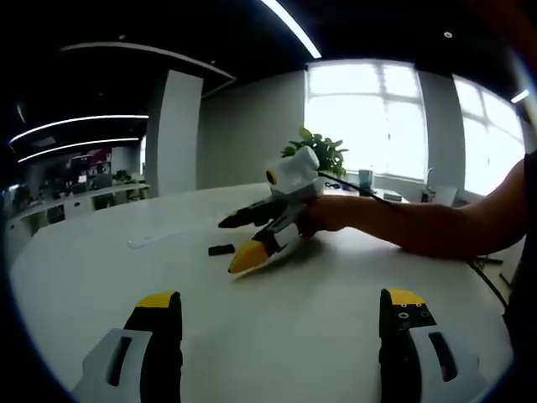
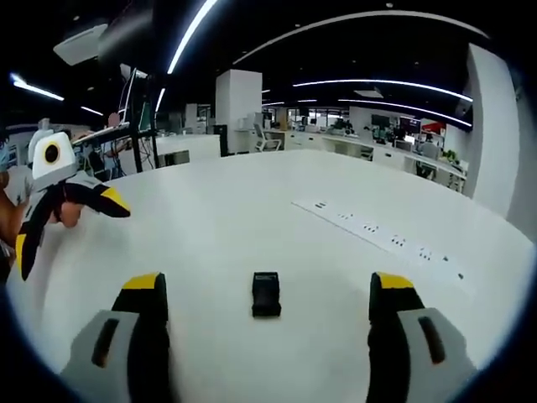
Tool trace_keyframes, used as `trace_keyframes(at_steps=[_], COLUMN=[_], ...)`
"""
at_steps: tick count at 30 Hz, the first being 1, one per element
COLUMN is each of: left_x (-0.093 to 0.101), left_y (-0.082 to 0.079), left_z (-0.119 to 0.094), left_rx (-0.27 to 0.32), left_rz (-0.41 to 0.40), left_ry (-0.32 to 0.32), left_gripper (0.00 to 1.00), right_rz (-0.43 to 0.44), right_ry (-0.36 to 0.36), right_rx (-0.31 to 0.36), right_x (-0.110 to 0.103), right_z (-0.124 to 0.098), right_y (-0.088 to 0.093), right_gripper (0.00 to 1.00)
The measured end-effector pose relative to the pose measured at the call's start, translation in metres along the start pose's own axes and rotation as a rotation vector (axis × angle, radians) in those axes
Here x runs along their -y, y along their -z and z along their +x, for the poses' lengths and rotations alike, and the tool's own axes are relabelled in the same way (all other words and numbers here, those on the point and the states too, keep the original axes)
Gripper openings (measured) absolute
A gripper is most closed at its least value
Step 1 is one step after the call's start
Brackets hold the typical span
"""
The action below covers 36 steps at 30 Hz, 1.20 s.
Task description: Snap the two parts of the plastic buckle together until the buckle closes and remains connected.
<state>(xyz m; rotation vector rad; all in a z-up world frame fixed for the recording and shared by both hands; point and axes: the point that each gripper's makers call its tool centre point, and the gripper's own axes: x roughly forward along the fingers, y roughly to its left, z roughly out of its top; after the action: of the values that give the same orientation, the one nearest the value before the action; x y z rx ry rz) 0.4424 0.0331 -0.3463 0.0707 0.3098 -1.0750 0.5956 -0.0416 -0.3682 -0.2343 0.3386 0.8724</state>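
In the right gripper view we see our right gripper point(image 2: 264, 336) with its yellow-tipped jaws spread wide and holding nothing. Just ahead of them, roughly centred between the tips, a small black buckle part point(image 2: 266, 295) lies flat on the white table point(image 2: 252, 218). Whether this is one half or both halves already pushed together is too small for us to tell.

In the left gripper view our left gripper point(image 1: 281, 323) is likewise spread and empty, hovering over bare tabletop. Farther out, the same black piece point(image 1: 221, 249) sits beside the right gripper's yellow tip. Behind it a thin pale item point(image 1: 149, 240) lies on the surface, possibly a strap or clear part, though we cannot make it out.

Our main worry is the grasp: the buckle is low, flat and slick, so jaws closing slightly off-centre could skid it across the smooth table or flip it. If we pinch the release tabs, the halves may not latch. Misaligned prongs could jam instead of clicking. And with the left gripper well away from the piece, bringing both in together risks one gripper covering the buckle from the other's camera.

Beyond, a potted plant point(image 1: 323, 151) stands by bright windows point(image 1: 361, 117).
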Motion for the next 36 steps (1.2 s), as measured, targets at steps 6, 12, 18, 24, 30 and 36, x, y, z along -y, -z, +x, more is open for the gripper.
trace_keyframes(at_steps=[6, 12, 18, 24, 30, 36], left_x=[0.002, 0.001, 0.001, 0.0, 0.001, -0.001], left_y=[0.001, 0.0, 0.001, 0.0, 0.001, 0.002], left_z=[0.0, 0.0, 0.0, -0.001, 0.0, -0.001], left_rx=[-0.004, -0.001, -0.002, 0.003, -0.003, -0.004], left_rz=[0.002, -0.001, -0.005, -0.007, -0.013, -0.016], left_ry=[0.004, 0.002, 0.001, -0.004, 0.0, -0.003], left_gripper=[0.99, 0.99, 0.99, 0.99, 0.99, 0.99], right_rz=[0.004, 0.013, 0.009, 0.028, 0.043, 0.072], right_ry=[0.005, 0.033, 0.044, 0.067, 0.107, 0.115], right_rx=[-0.002, 0.006, -0.009, -0.016, -0.029, -0.061], right_x=[0.001, 0.007, 0.007, 0.007, 0.013, 0.016], right_z=[0.0, -0.002, -0.002, -0.004, -0.008, -0.01], right_y=[0.0, -0.003, -0.002, -0.008, -0.01, -0.004], right_gripper=[1.0, 1.0, 0.99, 0.97, 0.96, 0.95])
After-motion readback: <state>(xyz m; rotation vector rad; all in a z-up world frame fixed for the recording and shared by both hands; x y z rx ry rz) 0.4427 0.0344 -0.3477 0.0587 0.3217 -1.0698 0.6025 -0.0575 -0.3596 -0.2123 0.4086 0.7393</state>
